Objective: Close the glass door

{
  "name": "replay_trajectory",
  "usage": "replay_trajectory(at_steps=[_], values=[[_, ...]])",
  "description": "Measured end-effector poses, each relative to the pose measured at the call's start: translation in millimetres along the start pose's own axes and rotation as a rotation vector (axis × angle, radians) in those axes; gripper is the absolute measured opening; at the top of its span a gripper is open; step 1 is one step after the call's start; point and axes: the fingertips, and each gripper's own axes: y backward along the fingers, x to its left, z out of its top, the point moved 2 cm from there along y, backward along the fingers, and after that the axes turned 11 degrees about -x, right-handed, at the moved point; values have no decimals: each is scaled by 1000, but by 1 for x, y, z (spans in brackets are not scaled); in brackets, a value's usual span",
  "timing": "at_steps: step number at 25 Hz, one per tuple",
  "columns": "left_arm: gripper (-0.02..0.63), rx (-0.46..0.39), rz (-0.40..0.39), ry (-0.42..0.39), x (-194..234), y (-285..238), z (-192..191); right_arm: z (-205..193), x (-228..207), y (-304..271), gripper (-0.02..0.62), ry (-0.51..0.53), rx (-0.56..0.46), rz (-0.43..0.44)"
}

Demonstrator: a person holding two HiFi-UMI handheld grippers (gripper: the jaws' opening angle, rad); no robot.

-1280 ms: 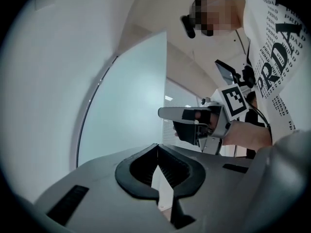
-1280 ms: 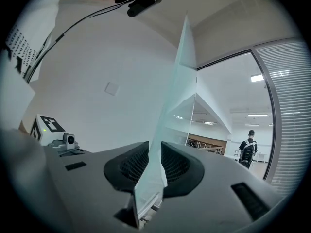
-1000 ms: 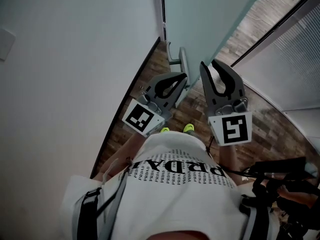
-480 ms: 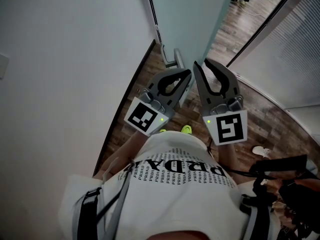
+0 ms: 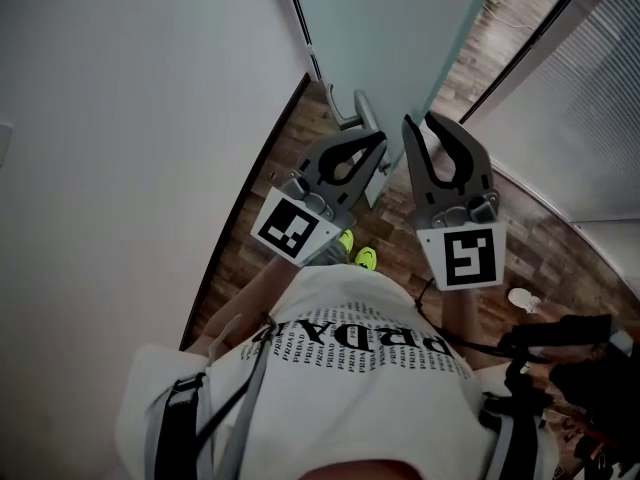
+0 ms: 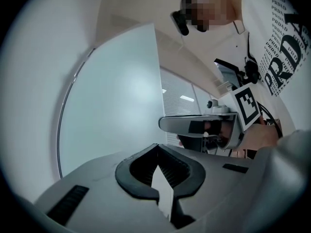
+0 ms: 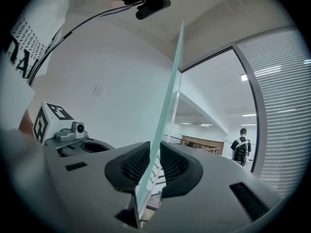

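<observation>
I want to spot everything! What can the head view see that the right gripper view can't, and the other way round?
Only the head view shows the wooden floor, the door handle and the yellow shoes. Only the right gripper view shows the ceiling lights and the black camera up by the person's head. Both show the glass door, the white wall and the left gripper.
</observation>
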Motion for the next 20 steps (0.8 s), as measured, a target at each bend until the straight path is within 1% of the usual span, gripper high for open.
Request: replay_trajectory(at_steps=[3, 5, 7, 10, 15, 17, 20], values=[[-9, -21, -30, 1, 1, -4, 9, 5, -4, 1, 55, 39, 12, -34], [-9, -43, -53, 14, 4, -2, 19, 14, -1, -3, 55, 63, 25, -66], [-9, -48, -78, 35, 4, 4, 24, 18, 4, -5, 56, 72, 51, -91], [-9, -42, -111, 55, -3, 7, 18, 14, 2, -1, 57, 83, 82, -122], [-9, -67, -148, 81, -9, 8, 3, 4, -7, 7, 57, 124, 82, -168], [-9, -75, -148, 83, -7, 8, 0, 3, -8, 7, 57, 127, 70, -172], [-9, -98, -129, 87, -5, 15, 4, 6, -3, 4, 57, 133, 47, -141]])
